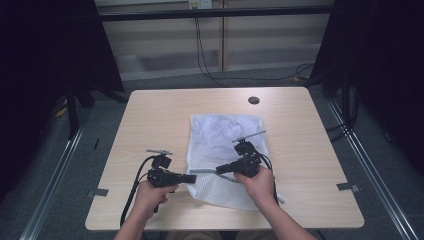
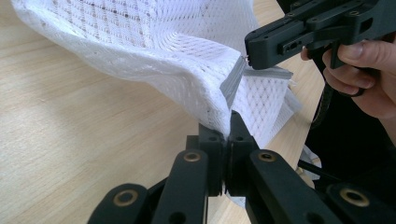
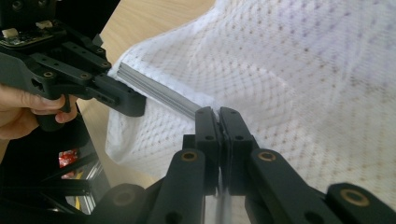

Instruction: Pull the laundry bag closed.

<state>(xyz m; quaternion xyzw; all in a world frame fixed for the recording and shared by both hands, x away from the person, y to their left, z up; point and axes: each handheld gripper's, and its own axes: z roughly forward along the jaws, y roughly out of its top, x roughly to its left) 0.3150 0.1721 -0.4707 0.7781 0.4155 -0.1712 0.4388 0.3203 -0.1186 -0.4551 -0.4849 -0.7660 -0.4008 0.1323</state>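
Nearest the person, the left gripper (image 1: 192, 178) has its jaws clamped on the near left edge of a white mesh fabric bag (image 1: 220, 145) with a grey zipper strip (image 3: 159, 91). Just beyond, the right gripper (image 1: 220, 170) pinches that strip, jaws closed on it. The bag lies mid-table on the pale wooden table (image 1: 150, 115). It looks light, limp and snag-prone; the stiffer zipper band seems the best hold. Bare tabletop lies on both sides and beyond, up to a round dark grommet (image 1: 254, 100).
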